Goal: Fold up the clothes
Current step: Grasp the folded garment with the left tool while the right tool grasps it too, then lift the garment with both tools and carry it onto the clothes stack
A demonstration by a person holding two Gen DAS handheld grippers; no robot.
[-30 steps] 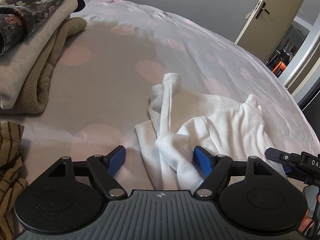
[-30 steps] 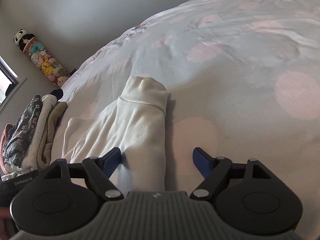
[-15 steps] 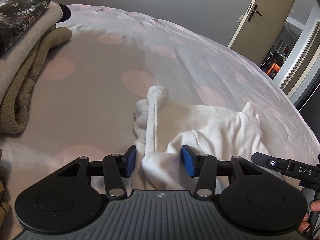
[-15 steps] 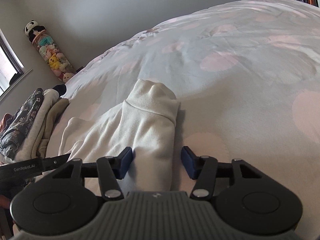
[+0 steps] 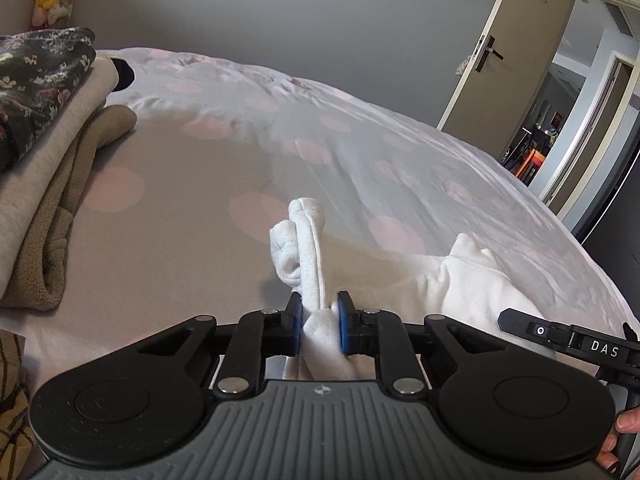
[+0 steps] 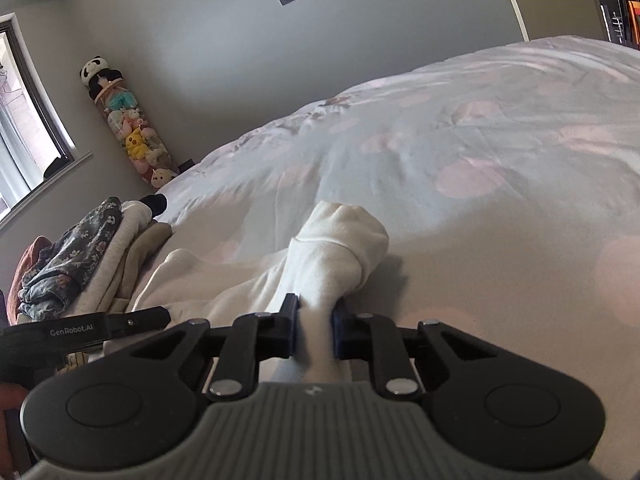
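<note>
Both hand-held grippers, left and right, closing on white fleecy garment, lying on pink-dotted bed cover; grey wall, open door behind.

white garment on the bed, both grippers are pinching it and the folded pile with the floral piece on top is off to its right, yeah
Not quite. The folded pile with the floral piece on top lies to the left of the white garment, as both wrist views show. The rest holds: the left gripper and right gripper each have its fabric between their closing jaws.
</note>
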